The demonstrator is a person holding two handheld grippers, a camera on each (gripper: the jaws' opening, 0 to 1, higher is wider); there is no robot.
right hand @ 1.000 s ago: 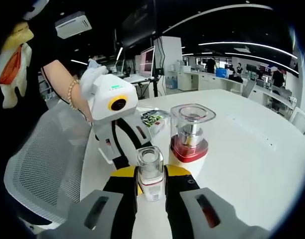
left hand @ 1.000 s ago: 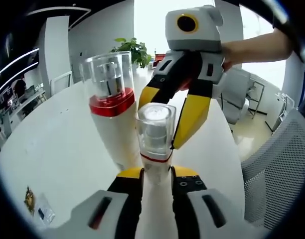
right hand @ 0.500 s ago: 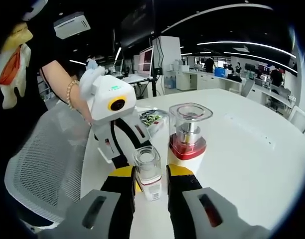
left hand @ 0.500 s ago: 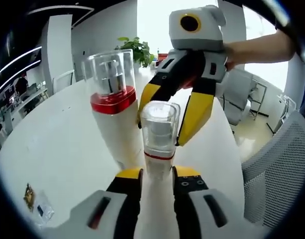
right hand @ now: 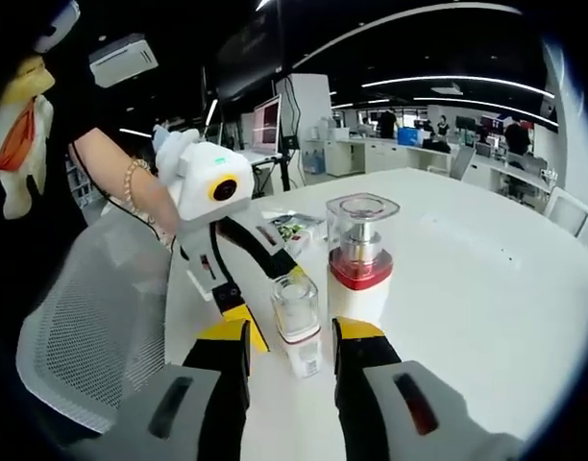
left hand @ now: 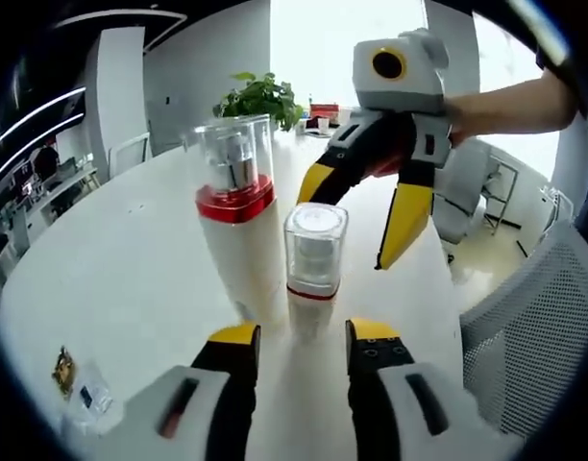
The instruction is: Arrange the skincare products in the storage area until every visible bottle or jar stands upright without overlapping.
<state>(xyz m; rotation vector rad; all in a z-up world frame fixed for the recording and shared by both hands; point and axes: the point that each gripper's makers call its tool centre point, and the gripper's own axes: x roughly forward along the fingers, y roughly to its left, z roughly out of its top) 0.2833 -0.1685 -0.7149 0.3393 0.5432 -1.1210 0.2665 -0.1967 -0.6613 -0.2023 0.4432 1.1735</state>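
Observation:
A small clear-capped bottle (left hand: 313, 264) with a thin red band stands upright on the white table (left hand: 111, 279), just ahead of my left gripper (left hand: 304, 333), whose yellow-tipped jaws are open on either side of its base. Close on its left stands a taller white bottle (left hand: 238, 216) with a wide red band and a clear cap. Beyond both hangs my right gripper (left hand: 350, 229), open and clear of the small bottle. In the right gripper view the small bottle (right hand: 299, 322) stands between the spread jaws of my right gripper (right hand: 292, 333), the tall bottle (right hand: 361, 259) behind it, the left gripper (right hand: 270, 303) opposite.
A grey mesh chair (left hand: 529, 327) stands at the table's edge beside the person's arm (left hand: 505, 96). A small packet (left hand: 78, 394) lies near the left front edge. A potted plant (left hand: 260, 96) and a tray of small items (right hand: 294, 229) sit farther off.
Both grippers have opened and let go of the small bottle, which now stands on the table. Both have drawn back a little from it.

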